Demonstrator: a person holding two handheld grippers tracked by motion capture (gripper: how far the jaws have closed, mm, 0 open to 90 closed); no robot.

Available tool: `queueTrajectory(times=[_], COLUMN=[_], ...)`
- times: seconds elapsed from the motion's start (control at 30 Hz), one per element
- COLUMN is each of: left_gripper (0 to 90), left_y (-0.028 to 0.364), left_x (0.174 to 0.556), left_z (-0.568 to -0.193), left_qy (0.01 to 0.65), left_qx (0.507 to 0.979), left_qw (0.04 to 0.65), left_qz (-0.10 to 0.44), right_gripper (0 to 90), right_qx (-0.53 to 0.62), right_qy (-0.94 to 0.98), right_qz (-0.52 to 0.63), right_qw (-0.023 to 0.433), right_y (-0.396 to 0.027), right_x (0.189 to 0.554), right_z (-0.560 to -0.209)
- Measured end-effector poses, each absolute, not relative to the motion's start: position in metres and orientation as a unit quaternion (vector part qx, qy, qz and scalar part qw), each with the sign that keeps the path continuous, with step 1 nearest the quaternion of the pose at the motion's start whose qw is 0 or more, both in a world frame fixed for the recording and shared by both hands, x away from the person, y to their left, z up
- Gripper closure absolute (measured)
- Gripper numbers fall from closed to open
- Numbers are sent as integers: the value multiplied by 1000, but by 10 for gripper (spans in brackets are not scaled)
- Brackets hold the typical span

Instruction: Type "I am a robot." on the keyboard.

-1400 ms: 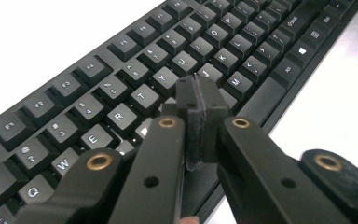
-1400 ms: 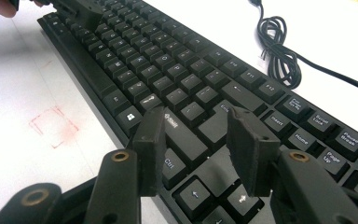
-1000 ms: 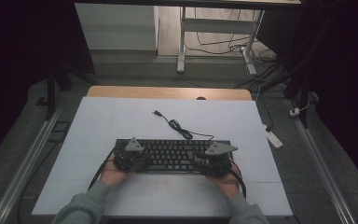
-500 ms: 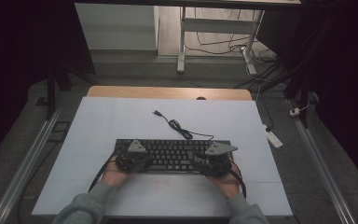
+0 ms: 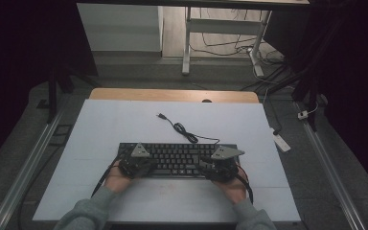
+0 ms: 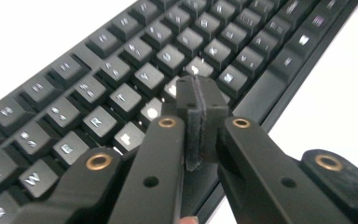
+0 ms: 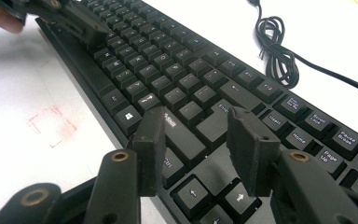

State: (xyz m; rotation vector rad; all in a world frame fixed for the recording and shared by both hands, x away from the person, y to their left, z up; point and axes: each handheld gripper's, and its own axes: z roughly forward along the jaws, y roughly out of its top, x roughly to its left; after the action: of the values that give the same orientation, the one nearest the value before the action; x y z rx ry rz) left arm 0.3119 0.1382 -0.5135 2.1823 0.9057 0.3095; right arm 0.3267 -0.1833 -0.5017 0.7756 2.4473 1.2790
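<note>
A: The keyboard [image 6: 121,74] looks like matt black plastic, keycaps catching slight sheen

B: And the table [image 5: 124,129] at twelve o'clock?

A: Smooth white top, bare wood edge; the cable [image 7: 279,51] is glossy rubber

Coiled cable [image 5: 184,130] behind keyboard [image 5: 177,158]

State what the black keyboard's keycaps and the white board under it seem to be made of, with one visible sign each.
Black keyboard keycaps: likely moulded plastic, smooth and semi-matte, with soft glare on the tops. White board: perhaps painted or laminated panel, flat and matte; the material is uncertain.
</note>
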Motion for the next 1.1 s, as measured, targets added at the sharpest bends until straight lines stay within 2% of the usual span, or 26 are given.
queueTrajectory(times=[0.13,0.3,0.47,0.67,1.1], left_gripper=[771,521,383,322,293], left_y=[148,163,175,182,187], left_x=[310,306,305,307,308], left_z=[-504,-495,-492,-492,-493], left_qy=[362,379,400,415,426], left_qx=[836,821,811,807,804], left_qw=[392,407,406,400,394], left_qz=[127,131,134,131,129], right_gripper=[573,573,570,566,565], right_qx=[269,268,268,269,265], right_qy=[845,845,845,846,844], right_qz=[440,442,440,439,445], right_qw=[138,138,138,140,140], right_y=[-184,-184,-184,-185,-183], right_x=[327,326,326,326,327], right_z=[-501,-501,-501,-501,-500])
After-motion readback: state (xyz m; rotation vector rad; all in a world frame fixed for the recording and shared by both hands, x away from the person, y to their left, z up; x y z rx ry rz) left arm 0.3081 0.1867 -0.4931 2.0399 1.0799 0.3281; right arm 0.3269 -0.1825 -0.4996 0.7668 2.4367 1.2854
